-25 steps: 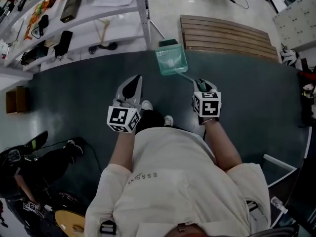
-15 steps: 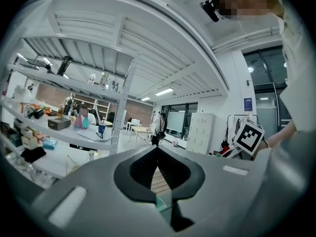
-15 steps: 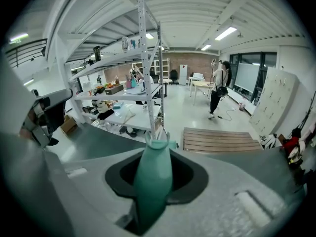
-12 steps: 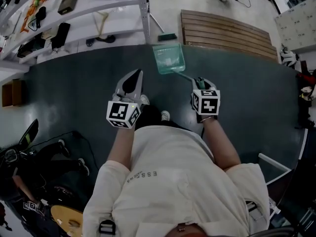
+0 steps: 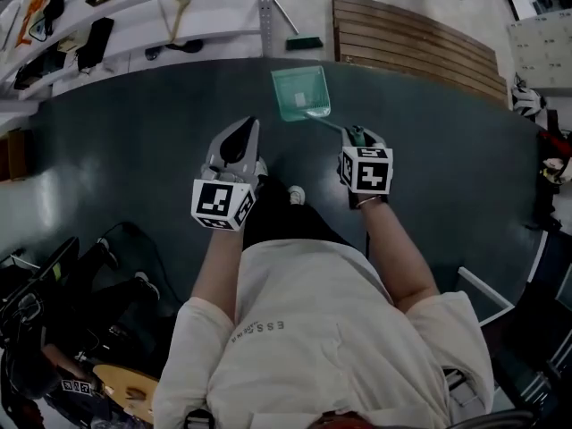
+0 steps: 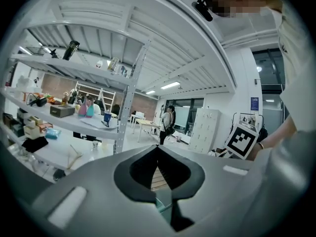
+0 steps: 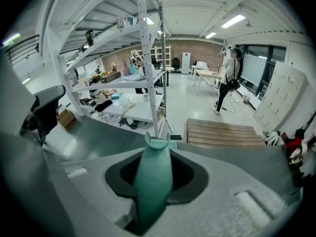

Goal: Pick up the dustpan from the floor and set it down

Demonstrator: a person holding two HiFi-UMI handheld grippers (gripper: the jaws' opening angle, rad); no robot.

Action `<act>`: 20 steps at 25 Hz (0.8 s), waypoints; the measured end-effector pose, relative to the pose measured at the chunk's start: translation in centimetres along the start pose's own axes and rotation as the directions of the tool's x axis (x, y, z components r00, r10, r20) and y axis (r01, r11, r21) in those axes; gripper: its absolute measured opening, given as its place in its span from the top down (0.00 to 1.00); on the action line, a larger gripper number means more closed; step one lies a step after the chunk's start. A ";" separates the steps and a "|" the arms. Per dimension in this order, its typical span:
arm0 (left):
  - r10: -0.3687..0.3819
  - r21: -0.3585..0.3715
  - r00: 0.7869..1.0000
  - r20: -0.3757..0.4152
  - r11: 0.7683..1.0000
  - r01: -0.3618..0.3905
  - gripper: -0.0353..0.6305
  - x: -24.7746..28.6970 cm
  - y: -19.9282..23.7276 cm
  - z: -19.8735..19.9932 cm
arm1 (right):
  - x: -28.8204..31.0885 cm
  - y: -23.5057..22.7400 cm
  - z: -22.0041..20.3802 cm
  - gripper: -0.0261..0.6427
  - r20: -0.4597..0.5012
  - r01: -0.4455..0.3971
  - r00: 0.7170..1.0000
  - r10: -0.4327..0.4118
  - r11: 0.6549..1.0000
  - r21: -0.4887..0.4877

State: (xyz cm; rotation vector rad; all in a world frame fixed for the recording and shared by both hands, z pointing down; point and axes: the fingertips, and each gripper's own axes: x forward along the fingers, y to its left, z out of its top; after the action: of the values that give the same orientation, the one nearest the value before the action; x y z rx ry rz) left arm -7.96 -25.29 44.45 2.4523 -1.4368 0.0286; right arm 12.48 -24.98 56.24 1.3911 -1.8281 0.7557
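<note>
- Centrally, we see a green dustpan (image 5: pixel 301 93) held out ahead of us by its handle. Its scoop is over the far edge of a dark floor mat (image 5: pixel 134 150), and we cannot tell whether the scoop touches the floor.
- Our right gripper (image 5: pixel 357 136) is clamped on the dustpan's handle. In the right gripper view the green handle runs up between the jaws, which press on it from both sides.
- Our left gripper (image 5: pixel 246 130) hangs beside the right one, well apart from the dustpan, with its jaws together and nothing between them.
- Just beyond the dustpan, a small brush (image 5: pixel 304 41) lies on the pale floor.
- To the right of the brush sits a slatted wooden platform (image 5: pixel 411 47). To the left stands a white shelf rack (image 5: pixel 223 16) holding small items.
</note>
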 end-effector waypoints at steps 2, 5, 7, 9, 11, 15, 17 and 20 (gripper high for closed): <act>0.015 -0.016 1.000 -0.018 1.000 -0.015 0.93 0.3 1.3 -1.1 | 2.2 0.3 0.0 0.85 -0.017 0.003 1.000 -0.003 1.000 0.003; 0.031 -0.043 0.999 -0.042 0.999 -0.033 0.93 0.8 2.8 -2.8 | 5.5 0.2 -0.5 0.85 -0.051 0.016 0.999 -0.015 1.000 0.025; 0.037 -0.060 0.998 -0.058 0.997 -0.041 0.93 1.2 3.8 -3.7 | 7.8 0.3 -0.8 0.85 -0.073 0.026 0.997 -0.023 0.999 0.033; 0.043 -0.076 0.996 -0.074 0.996 -0.049 0.93 1.5 4.8 -4.6 | 10.1 0.7 -1.4 0.85 -0.095 0.033 0.995 -0.029 0.999 0.039; 0.047 -0.092 0.995 -0.090 0.994 -0.055 0.93 1.7 5.5 -5.4 | 12.2 1.1 -2.1 0.85 -0.116 0.041 0.993 -0.035 0.998 0.048; 0.032 -0.113 0.992 -0.120 0.993 -0.045 0.93 2.6 6.0 -7.3 | 15.8 1.0 -3.6 0.85 -0.145 0.055 0.988 -0.047 0.997 0.051; 0.022 -0.108 0.990 -0.140 0.993 -0.037 0.93 3.1 6.2 -8.1 | 17.4 1.0 -3.8 0.85 -0.153 0.060 0.987 -0.050 0.996 0.059; 0.015 -0.101 0.986 -0.164 0.994 -0.032 0.93 3.7 6.4 -9.5 | 19.1 1.2 -4.3 0.85 -0.173 0.061 0.984 -0.048 0.996 0.069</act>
State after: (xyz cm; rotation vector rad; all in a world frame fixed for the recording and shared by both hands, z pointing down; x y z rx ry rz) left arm -10.37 -28.86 55.70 2.2926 -1.3618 0.1535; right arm 8.89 -31.87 74.28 1.3723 -1.6385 0.8937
